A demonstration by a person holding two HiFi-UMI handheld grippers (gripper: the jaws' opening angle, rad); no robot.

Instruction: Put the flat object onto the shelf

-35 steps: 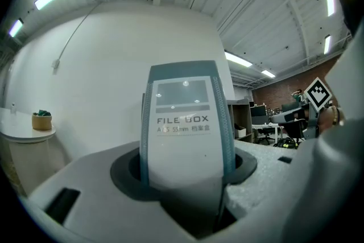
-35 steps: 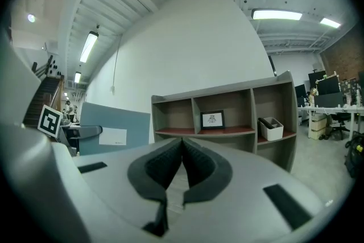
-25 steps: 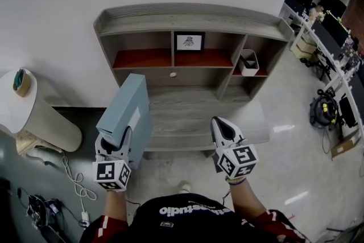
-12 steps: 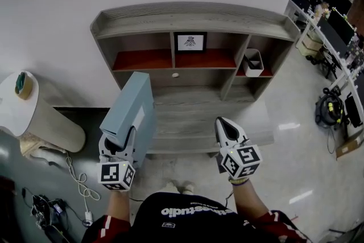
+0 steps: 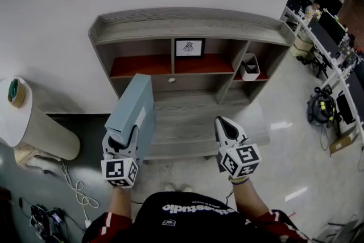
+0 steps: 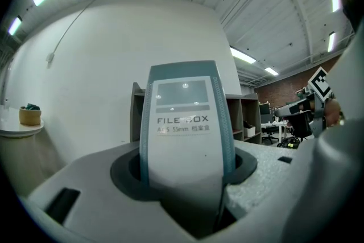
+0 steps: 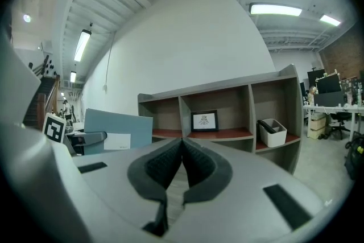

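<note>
A flat blue-grey file box (image 5: 132,114) stands on edge in my left gripper (image 5: 125,142), whose jaws are shut on its spine; the label end (image 6: 185,122) fills the left gripper view. The box is held in front of the grey wooden shelf unit (image 5: 190,23), left of its lower step. The same box (image 7: 116,129) shows at the left of the right gripper view. My right gripper (image 5: 226,129) hovers beside it to the right, jaws shut and empty, tips meeting (image 7: 182,142).
The shelf has red-floored compartments holding a framed picture (image 5: 189,46) and a white bin (image 5: 248,65). A round white side table (image 5: 23,116) with a small object stands at the left. Cables (image 5: 74,188) lie on the floor. Office desks (image 5: 333,37) are at the right.
Both grippers and the file box keep nearly the same pose. The view has shifted slightly, the shelf sitting a little lower in frame and the side table further left.
</note>
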